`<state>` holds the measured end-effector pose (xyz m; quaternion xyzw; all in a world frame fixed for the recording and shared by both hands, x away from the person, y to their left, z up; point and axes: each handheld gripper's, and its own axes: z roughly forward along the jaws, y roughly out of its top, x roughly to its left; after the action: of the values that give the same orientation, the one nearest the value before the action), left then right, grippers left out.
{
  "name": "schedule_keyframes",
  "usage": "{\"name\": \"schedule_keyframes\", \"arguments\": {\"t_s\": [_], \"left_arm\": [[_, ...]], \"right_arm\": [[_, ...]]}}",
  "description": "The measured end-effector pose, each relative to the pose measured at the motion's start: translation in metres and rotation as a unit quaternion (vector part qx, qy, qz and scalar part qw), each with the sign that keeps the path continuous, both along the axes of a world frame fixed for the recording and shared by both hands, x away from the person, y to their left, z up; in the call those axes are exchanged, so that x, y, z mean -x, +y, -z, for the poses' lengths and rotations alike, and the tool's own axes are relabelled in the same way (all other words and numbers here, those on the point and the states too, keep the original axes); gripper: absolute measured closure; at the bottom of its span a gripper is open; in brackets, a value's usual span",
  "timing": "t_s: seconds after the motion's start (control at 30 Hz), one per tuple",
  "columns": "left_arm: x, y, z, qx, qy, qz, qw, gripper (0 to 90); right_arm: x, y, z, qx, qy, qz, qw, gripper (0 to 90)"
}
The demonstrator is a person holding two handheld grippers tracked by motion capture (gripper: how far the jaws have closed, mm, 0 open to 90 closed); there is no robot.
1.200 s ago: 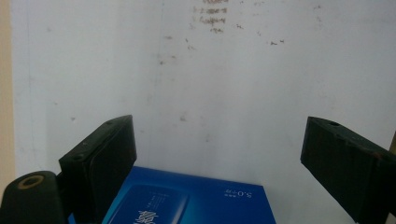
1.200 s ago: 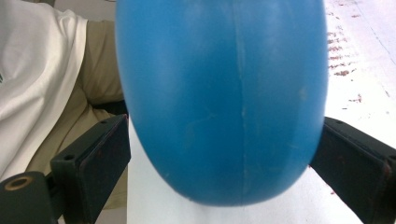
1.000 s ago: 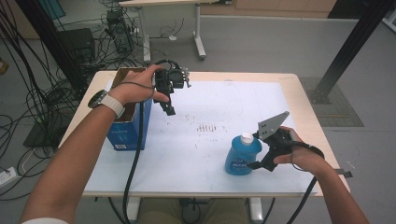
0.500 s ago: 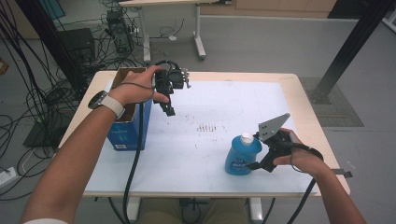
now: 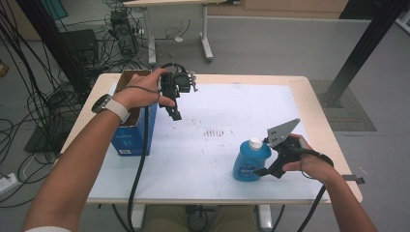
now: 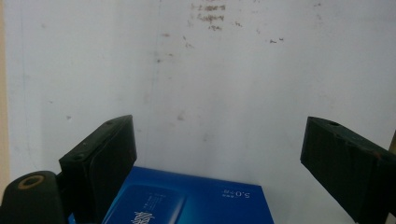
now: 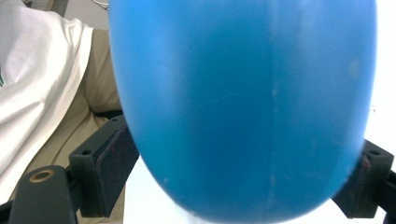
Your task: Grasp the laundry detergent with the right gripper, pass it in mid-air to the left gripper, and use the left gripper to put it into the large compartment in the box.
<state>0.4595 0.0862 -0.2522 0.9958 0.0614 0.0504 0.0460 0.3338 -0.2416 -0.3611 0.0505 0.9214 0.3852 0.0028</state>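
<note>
**Bottle between closing right jaws; box stands at far left**

White sheeting covers the table (image 5: 212, 159), which stands on a grey floor strewn with cables.

The bottle (image 5: 251, 159) stands upright near the front right of the table, white cap up, long axis vertical. The right gripper (image 5: 265, 170) comes at it level from the bottle's right, low on the body. In the right gripper view the blue bottle (image 7: 243, 102) sits squarely between the two jaws, which bracket its widest part. These jaws have just been closing on it. The right-hand pad appears to meet the blue wall; at the left-hand pad the contact is too close to call, so a firm pinch cannot be confirmed.

The left gripper (image 5: 173, 112) hangs well apart from the bottle, at the far left of the table, just beside the open box (image 5: 135, 130). Its jaws are spread wide and hold nothing. The left gripper view looks down on bare sheeting and the box (image 6: 187, 200) below.

Judgement: the right hand is far the nearer and is the one placed to take the bottle. If the bottle is bound for the box, the route runs leftward across open sheeting with nothing standing on it; faint pen marks (image 5: 216, 132) are the only feature between. The left gripper beside the box mouth could crowd the approach.
</note>
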Motion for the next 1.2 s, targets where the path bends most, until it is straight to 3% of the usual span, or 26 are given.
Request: {"name": "schedule_keyframes", "arguments": {"t_s": [1.2], "left_arm": [[-0.001, -0.001, 0.004, -0.001, 0.001, -0.002, 1.0000, 10.9]], "right_arm": [[-0.003, 0.000, 0.011, -0.023, 0.004, -0.015, 0.9996, 21.0]]}}
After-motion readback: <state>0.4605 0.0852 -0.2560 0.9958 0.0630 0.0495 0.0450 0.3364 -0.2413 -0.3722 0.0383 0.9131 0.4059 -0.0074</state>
